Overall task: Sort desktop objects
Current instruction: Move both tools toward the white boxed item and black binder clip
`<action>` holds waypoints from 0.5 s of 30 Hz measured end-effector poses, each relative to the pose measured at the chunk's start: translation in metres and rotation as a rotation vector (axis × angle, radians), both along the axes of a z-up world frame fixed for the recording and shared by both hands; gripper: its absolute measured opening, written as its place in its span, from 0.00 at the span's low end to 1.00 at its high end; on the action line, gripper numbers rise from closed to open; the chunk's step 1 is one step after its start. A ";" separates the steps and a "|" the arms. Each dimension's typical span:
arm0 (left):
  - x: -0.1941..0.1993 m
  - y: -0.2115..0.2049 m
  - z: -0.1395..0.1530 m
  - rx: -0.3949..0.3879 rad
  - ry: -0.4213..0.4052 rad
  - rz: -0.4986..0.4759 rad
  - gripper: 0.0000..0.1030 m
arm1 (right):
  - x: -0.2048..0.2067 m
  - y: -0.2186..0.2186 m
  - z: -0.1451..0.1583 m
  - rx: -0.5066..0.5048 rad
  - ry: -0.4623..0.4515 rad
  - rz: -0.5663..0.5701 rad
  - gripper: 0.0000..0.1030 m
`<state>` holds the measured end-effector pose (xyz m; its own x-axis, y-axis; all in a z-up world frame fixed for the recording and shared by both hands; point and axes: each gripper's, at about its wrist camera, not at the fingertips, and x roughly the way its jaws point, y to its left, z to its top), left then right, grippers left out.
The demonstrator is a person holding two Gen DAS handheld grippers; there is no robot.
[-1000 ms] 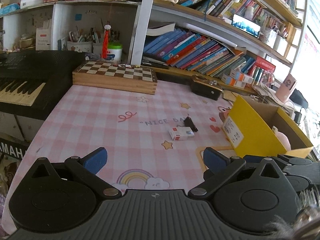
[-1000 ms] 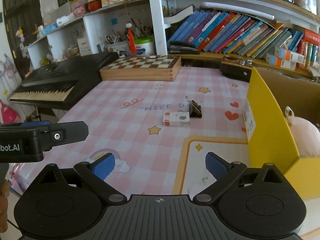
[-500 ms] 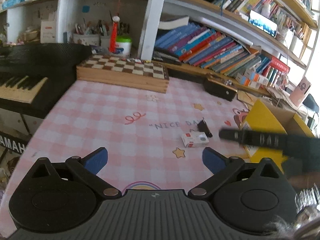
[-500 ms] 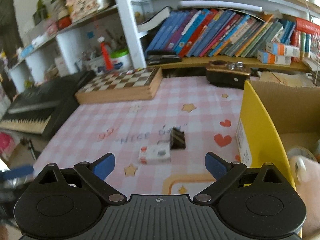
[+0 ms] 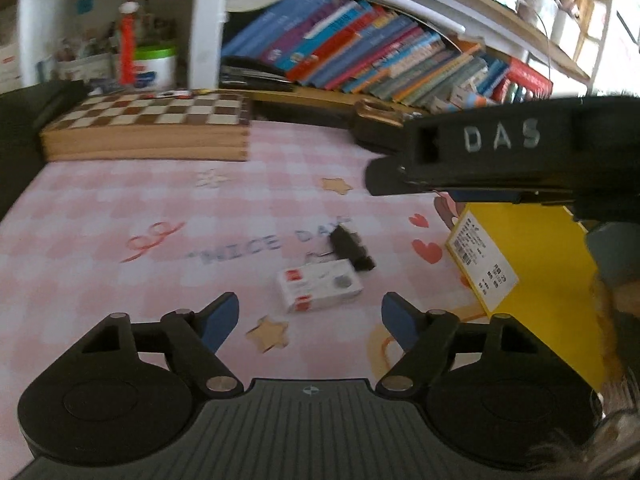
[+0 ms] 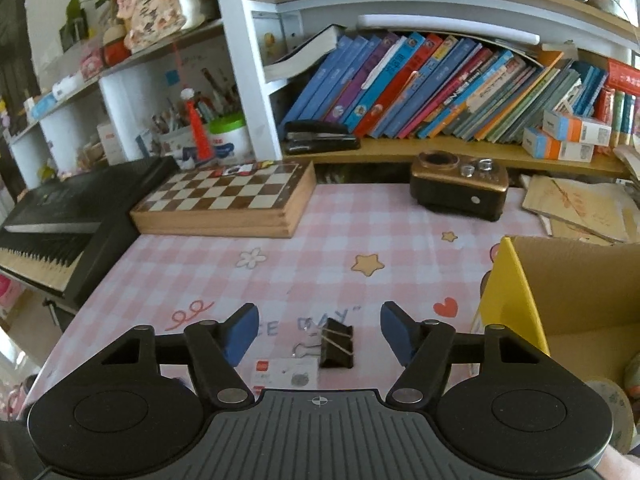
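We are closing the jaws of the right gripper [image 6: 316, 330] around the black binder clip [image 6: 337, 343], not yet touching it, and of the still empty left gripper [image 5: 310, 320] toward the small white box [image 5: 320, 286] at 12 o'clock, so the two tools are risking a collision, because clip and box are lying just beside each other near the yellow carton [image 5: 532, 292] at 3 o'clock.

"DAS" on the right gripper [image 5: 500, 156]; "NICE DAY" on the tablecloth [image 5: 120, 184].

- Table [image 6: 360, 224] with pink checked cloth, stars and hearts printed on it.
- White shelf unit [image 6: 240, 60] behind, wooden shelves [image 6: 440, 148] to the right packed with leaning books [image 6: 420, 88].
- Chessboard box [image 6: 228, 200] at the table's back edge.
- Black keyboard [image 6: 52, 216] on the left.
- Pen pots [image 6: 180, 136] in the white shelf.
- Bright daylight from the right.
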<state>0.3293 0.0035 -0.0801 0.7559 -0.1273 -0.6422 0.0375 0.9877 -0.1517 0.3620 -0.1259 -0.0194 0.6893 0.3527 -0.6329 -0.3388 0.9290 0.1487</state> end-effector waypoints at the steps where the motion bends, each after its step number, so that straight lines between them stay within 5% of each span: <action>1: 0.006 -0.005 -0.002 0.011 0.001 -0.002 0.72 | 0.001 0.000 -0.001 -0.001 0.003 0.002 0.66; 5: 0.023 -0.020 -0.013 0.046 0.006 0.034 0.59 | 0.004 0.001 -0.004 -0.026 0.016 0.002 0.65; 13: 0.030 -0.019 -0.022 0.068 -0.007 0.035 0.53 | 0.015 0.003 -0.013 -0.044 0.045 0.027 0.65; 15: 0.026 -0.012 -0.022 0.076 0.003 0.035 0.08 | 0.017 0.006 -0.016 -0.048 0.051 0.044 0.65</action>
